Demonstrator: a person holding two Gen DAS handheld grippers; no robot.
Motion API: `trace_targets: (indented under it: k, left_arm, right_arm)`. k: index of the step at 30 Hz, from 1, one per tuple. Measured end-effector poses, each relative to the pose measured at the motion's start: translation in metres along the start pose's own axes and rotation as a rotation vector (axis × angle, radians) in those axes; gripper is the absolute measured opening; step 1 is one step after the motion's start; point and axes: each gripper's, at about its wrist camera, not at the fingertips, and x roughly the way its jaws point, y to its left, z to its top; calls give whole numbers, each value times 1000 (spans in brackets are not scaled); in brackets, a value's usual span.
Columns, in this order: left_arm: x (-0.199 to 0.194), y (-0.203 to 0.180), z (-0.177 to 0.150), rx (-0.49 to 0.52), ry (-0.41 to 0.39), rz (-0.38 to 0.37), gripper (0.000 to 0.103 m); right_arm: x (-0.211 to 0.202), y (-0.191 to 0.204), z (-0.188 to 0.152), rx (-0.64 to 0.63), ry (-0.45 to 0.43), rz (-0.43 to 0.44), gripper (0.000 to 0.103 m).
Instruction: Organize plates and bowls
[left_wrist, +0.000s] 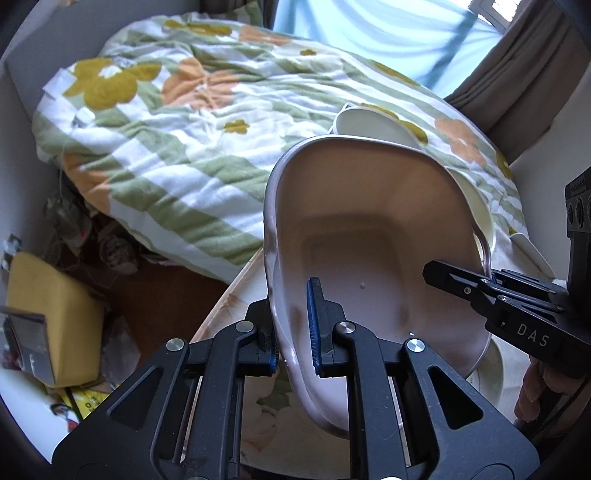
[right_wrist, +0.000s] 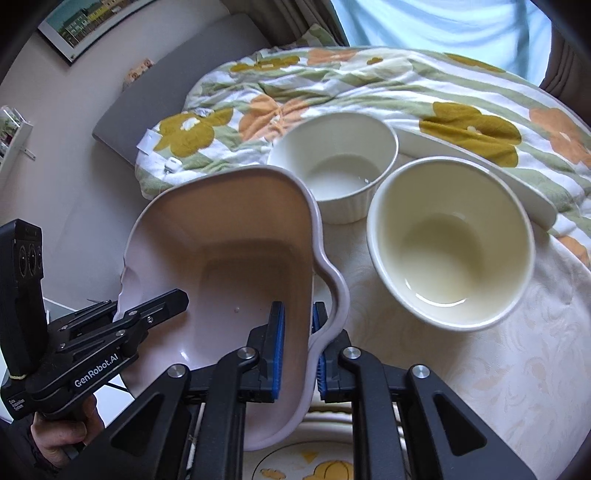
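While both grippers clamp opposite rims, pink dish (right_wrist: 229, 266) tilted, bowls (right_wrist: 450, 243) beside.

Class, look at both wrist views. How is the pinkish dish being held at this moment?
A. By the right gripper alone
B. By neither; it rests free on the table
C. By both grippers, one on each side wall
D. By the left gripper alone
C: the left gripper has its jaws shut on one wall of the pinkish dish, and the right gripper clamps the opposite wall.

Two bowls (right_wrist: 450, 242) right of dish (right_wrist: 236, 273)
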Motion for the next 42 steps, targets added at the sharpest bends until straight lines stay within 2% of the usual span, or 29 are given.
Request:
trace_targets:
  k: [6, 10, 15, 19, 25, 31, 37, 42]
  left_arm:
    - [-53, -43, -11, 59, -75, 10, 11]
    - [-89, -85, -29, 100, -115, -4, 11]
    - [-122, -153, -56, 189, -145, -65, 11]
    - [-129, -209, -82, 250, -139, -128, 11]
    - [-101, -290, -122, 334, -58, -231, 11]
    - [-49, -357, -166, 414, 57, -302, 11]
    - [3, -382, -200, 453, 161, -314, 11]
    - [29, -387, -211, 468, 196, -294, 11]
  right_arm:
    - [-60, -3, -22, 17, -97, 10, 13]
    - [-113, -13, -48, 30, -154, -2, 13]
    - [-182, -40, -89, 77, -241, -51, 13]
    - [-224, -69, -124, 129, -283, -110, 14]
    - [-253, -123, -181, 258, -290, -208, 13]
    - [-251, -185, -231, 402, -249, -270, 13]
    - [-235, -221, -257, 477, -217, -296, 13]
    - [-225, -239, -273, 504, -198, -291, 13]
